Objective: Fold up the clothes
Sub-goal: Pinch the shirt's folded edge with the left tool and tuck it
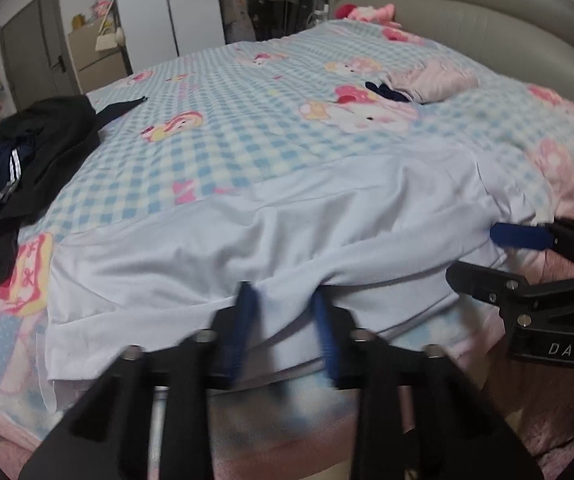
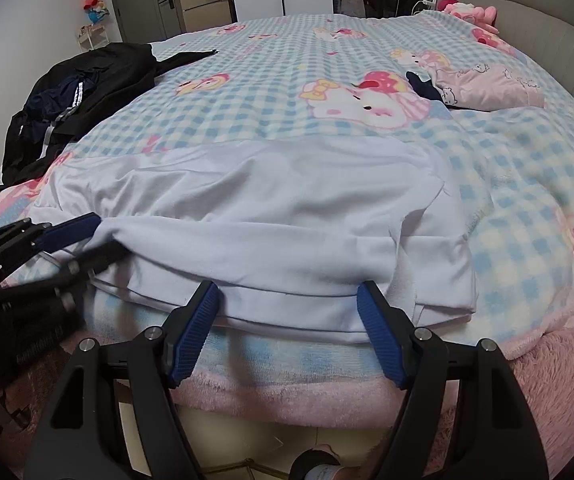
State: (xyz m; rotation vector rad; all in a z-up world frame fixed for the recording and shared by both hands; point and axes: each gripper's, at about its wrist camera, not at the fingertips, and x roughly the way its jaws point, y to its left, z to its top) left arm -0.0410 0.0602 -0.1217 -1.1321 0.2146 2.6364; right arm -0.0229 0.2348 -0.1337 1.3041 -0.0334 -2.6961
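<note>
White garment [image 2: 287, 216] lies spread on the near edge of the checked blanket [image 2: 271, 92], hem side facing the grippers. Step in hand: grabbing the near hem w/ both grippers, prob. to fold it away across the bed. Left gripper [image 1: 283, 312] is narrowed on a bunched bit of hem, fabric between its pads; blurred, so grip not certain. Right gripper [image 2: 291, 312] spread wide, hem edge between fingers, not pinched. Next: right needs to shut on the hem, then both lift together, level. Dark clothes pile [image 2: 75, 96] far left, pink folded item [image 2: 495, 88] far right, both well apart.
</note>
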